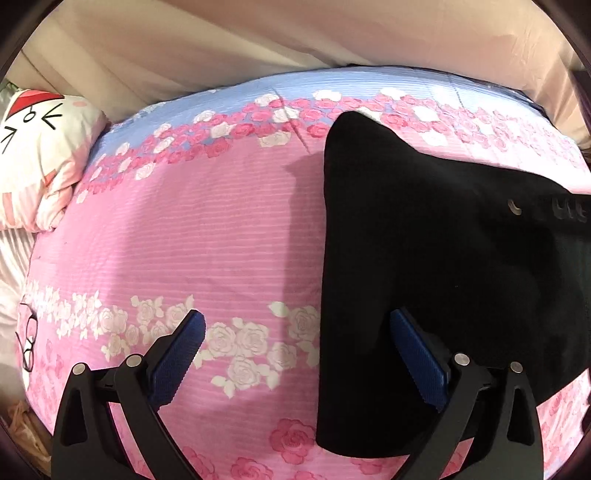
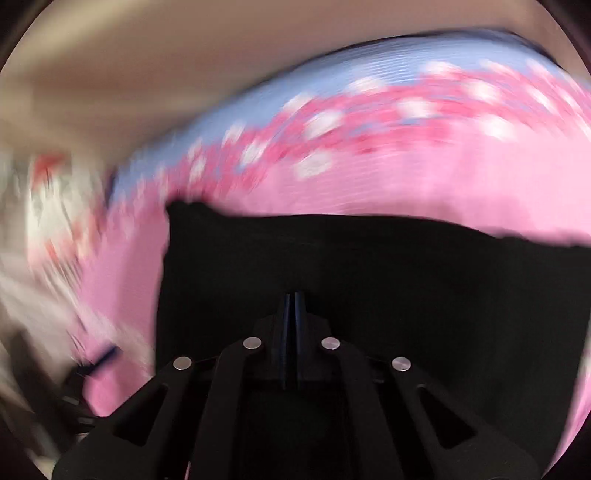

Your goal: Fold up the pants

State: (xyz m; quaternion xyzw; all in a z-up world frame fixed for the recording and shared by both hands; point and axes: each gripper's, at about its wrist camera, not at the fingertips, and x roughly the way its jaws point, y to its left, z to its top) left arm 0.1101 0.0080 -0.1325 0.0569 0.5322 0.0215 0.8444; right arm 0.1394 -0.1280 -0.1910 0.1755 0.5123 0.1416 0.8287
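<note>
Black pants [image 1: 424, 258] lie folded on a pink floral bedspread [image 1: 207, 229], filling the right half of the left wrist view. My left gripper [image 1: 297, 321] is open above the pants' left edge, its right finger over the black cloth and its left finger over the bedspread. In the blurred right wrist view the pants [image 2: 369, 266] fill the lower middle. My right gripper [image 2: 294, 295] is shut, its blue pads pressed together over the black cloth; I cannot tell whether cloth is pinched between them.
A white cartoon pillow [image 1: 40, 155] lies at the bed's far left. A beige wall or curtain [image 1: 258, 33] runs behind the bed. The other gripper's dark arm [image 1: 546, 210] reaches in over the pants at right.
</note>
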